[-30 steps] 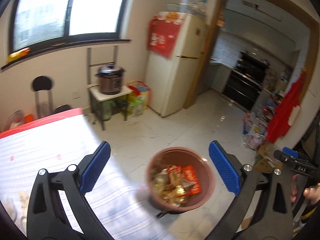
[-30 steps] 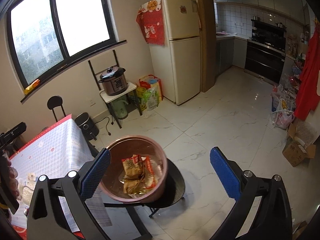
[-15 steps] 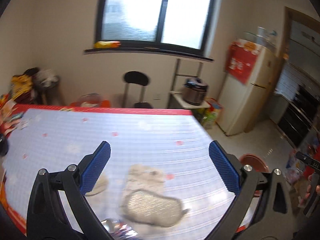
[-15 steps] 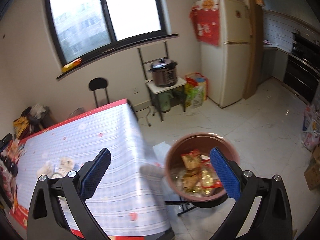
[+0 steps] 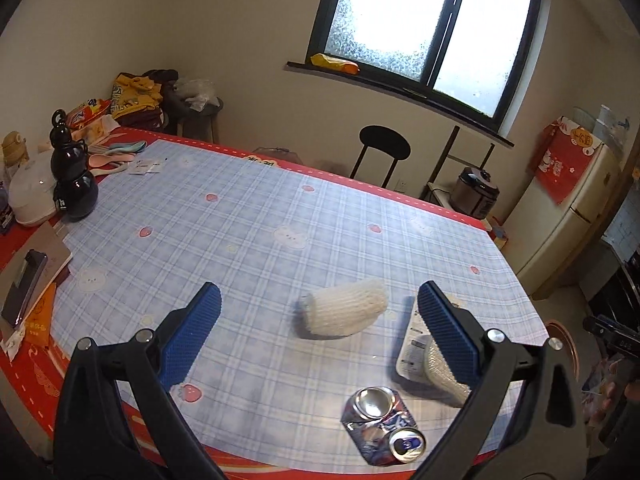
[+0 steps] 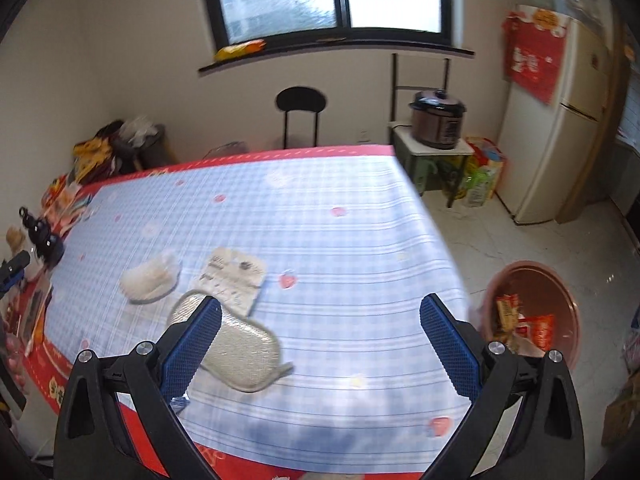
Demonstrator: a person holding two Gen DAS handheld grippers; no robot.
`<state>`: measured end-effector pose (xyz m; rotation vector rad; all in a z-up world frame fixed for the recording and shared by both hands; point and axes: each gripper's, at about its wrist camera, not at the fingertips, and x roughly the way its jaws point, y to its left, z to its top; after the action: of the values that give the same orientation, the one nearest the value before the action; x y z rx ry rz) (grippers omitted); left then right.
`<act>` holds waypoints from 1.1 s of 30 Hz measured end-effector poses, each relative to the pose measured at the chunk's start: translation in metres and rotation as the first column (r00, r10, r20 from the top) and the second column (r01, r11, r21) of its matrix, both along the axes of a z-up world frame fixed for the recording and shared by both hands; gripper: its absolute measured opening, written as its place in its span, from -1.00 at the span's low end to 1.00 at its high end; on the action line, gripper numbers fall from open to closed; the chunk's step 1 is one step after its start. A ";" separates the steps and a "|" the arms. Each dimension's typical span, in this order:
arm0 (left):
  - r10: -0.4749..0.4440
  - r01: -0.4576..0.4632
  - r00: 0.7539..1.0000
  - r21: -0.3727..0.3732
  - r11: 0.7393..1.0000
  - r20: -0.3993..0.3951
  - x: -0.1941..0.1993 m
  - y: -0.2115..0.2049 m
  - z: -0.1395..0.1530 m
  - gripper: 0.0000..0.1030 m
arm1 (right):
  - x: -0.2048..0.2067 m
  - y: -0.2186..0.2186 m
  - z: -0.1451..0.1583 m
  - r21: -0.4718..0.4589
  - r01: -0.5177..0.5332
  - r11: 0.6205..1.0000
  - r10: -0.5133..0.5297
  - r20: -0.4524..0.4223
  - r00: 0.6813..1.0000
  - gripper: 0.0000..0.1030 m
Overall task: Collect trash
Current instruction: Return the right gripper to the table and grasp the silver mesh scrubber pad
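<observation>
On the checked tablecloth (image 5: 248, 240) lie a white foam net sleeve (image 5: 346, 312), a crushed drink can (image 5: 380, 424), a flat white wrapper (image 5: 412, 348) and a silvery pouch (image 5: 444, 372). My left gripper (image 5: 320, 340) is open and empty above the table's near edge, with the sleeve between its fingers' line of sight. My right gripper (image 6: 320, 348) is open and empty; the silvery pouch (image 6: 240, 344) lies by its left finger, with the wrapper (image 6: 232, 280) and sleeve (image 6: 150, 278) beyond. The brown trash bin (image 6: 532, 312) with wrappers inside stands on the floor to the right.
A black bottle (image 5: 72, 176), a white rice cooker (image 5: 30, 196), a notebook with a phone (image 5: 28, 280) and clutter sit at the table's left end. A black stool (image 6: 300, 112), a pressure cooker on a stand (image 6: 438, 124) and a fridge (image 6: 560, 120) stand beyond.
Both grippers have swung left from over the trash bin to face the table. The trash on the tablecloth has come into view. Both stay open and empty.
</observation>
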<state>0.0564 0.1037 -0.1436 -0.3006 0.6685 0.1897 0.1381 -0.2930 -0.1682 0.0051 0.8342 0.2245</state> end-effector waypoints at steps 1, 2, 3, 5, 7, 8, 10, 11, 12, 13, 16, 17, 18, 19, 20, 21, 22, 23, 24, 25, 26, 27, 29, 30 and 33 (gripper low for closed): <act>0.000 0.000 1.000 0.000 1.000 -0.005 -0.001 0.004 -0.003 0.89 | 0.001 0.016 -0.007 -0.009 -0.023 1.000 0.023 -0.010 1.000 0.90; 0.000 0.000 1.000 0.000 1.000 -0.012 -0.003 0.012 -0.007 0.89 | 0.003 0.029 -0.013 -0.020 -0.040 0.999 0.040 -0.018 0.999 0.90; 0.001 -0.001 1.000 0.001 1.000 -0.016 -0.006 0.017 -0.011 0.89 | 0.004 0.043 -0.020 -0.033 -0.061 0.998 0.060 -0.030 0.998 0.90; 0.003 -0.003 1.000 -0.003 1.000 -0.026 -0.005 0.030 -0.018 0.89 | 0.004 0.069 -0.038 -0.065 -0.106 0.992 0.103 -0.055 0.993 0.90; 0.005 -0.005 0.999 -0.014 1.000 -0.033 -0.008 0.041 -0.026 0.89 | 0.002 0.091 -0.058 -0.104 -0.161 0.982 0.153 -0.078 0.985 0.90; 0.005 -0.006 0.999 -0.023 1.000 -0.039 -0.009 0.048 -0.030 0.89 | 0.000 0.103 -0.070 -0.133 -0.188 0.973 0.176 -0.094 0.980 0.90; 0.003 -0.005 0.999 -0.037 0.999 -0.051 -0.009 0.055 -0.039 0.89 | -0.002 0.123 -0.094 -0.185 -0.244 0.952 0.220 -0.142 0.965 0.90; -0.001 -0.001 0.998 -0.045 0.999 -0.058 -0.008 0.059 -0.043 0.89 | -0.005 0.133 -0.105 -0.205 -0.274 0.940 0.243 -0.165 0.956 0.90; -0.006 0.003 0.998 -0.051 0.999 -0.063 -0.009 0.062 -0.047 0.89 | -0.007 0.142 -0.113 -0.220 -0.301 0.928 0.265 -0.178 0.948 0.90; -0.009 0.005 0.998 -0.056 0.998 -0.069 -0.010 0.065 -0.051 0.89 | -0.009 0.150 -0.121 -0.237 -0.326 0.915 0.287 -0.186 0.940 0.89; -0.014 0.007 0.996 -0.078 0.997 -0.083 -0.011 0.075 -0.061 0.89 | -0.010 0.170 -0.135 -0.291 -0.366 0.884 0.317 -0.203 0.927 0.90; -0.015 0.007 0.996 -0.086 0.996 -0.086 -0.012 0.078 -0.064 0.89 | -0.007 0.171 -0.137 -0.299 -0.373 0.878 0.320 -0.211 0.924 0.90; -0.016 0.008 0.996 -0.092 0.996 -0.088 -0.013 0.080 -0.067 0.89 | -0.004 0.174 -0.141 -0.307 -0.377 0.874 0.320 -0.220 0.921 0.90; -0.017 0.008 0.996 -0.097 0.995 -0.090 -0.014 0.082 -0.068 0.89 | 0.000 0.175 -0.143 -0.313 -0.380 0.870 0.318 -0.232 0.919 0.90; -0.017 0.008 0.996 -0.100 0.995 -0.091 -0.015 0.084 -0.069 0.89 | 0.004 0.177 -0.146 -0.315 -0.385 0.867 0.318 -0.242 0.917 0.90; -0.018 0.008 0.995 -0.103 0.995 -0.094 -0.016 0.086 -0.071 0.89 | 0.007 0.180 -0.150 -0.323 -0.386 0.864 0.315 -0.251 0.915 0.89; -0.018 0.008 0.995 -0.106 0.994 -0.097 -0.017 0.087 -0.072 0.89 | 0.009 0.182 -0.153 -0.329 -0.386 0.862 0.312 -0.257 0.915 0.89; -0.017 0.006 0.995 -0.109 0.994 -0.099 -0.018 0.089 -0.073 0.89 | 0.011 0.184 -0.156 -0.328 -0.388 0.861 0.309 -0.267 0.913 0.89; -0.015 0.004 0.995 -0.112 0.994 -0.100 -0.020 0.091 -0.074 0.89 | 0.013 0.185 -0.158 -0.314 -0.390 0.866 0.309 -0.277 0.910 0.90; -0.013 0.001 0.995 -0.116 0.993 -0.101 -0.022 0.093 -0.075 0.89 | 0.015 0.186 -0.158 -0.303 -0.386 0.871 0.305 -0.282 0.910 0.89; -0.012 -0.001 0.995 -0.118 0.993 -0.102 -0.023 0.095 -0.076 0.89 | 0.017 0.187 -0.159 -0.300 -0.379 0.875 0.297 -0.285 0.911 0.90; -0.009 -0.004 0.994 -0.120 0.993 -0.104 -0.025 0.097 -0.077 0.89 | 0.019 0.187 -0.159 -0.294 -0.374 0.880 0.291 -0.288 0.912 0.90; -0.003 -0.010 0.994 -0.123 0.992 -0.111 -0.027 0.101 -0.080 0.89 | 0.022 0.185 -0.159 -0.275 -0.362 0.891 0.282 -0.290 0.915 0.90; -0.001 -0.014 0.993 -0.126 0.992 -0.115 -0.028 0.102 -0.081 0.89 | 0.024 0.184 -0.158 -0.263 -0.355 0.897 0.276 -0.292 0.916 0.90; 0.006 -0.022 0.993 -0.134 0.991 -0.120 -0.030 0.106 -0.083 0.89 | 0.031 0.179 -0.156 -0.215 -0.337 0.917 0.266 -0.301 0.916 0.91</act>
<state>0.0261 0.2101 -0.2262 -0.4265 0.7997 0.1770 0.1689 -0.1138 -0.3246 -0.3548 1.1298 0.4118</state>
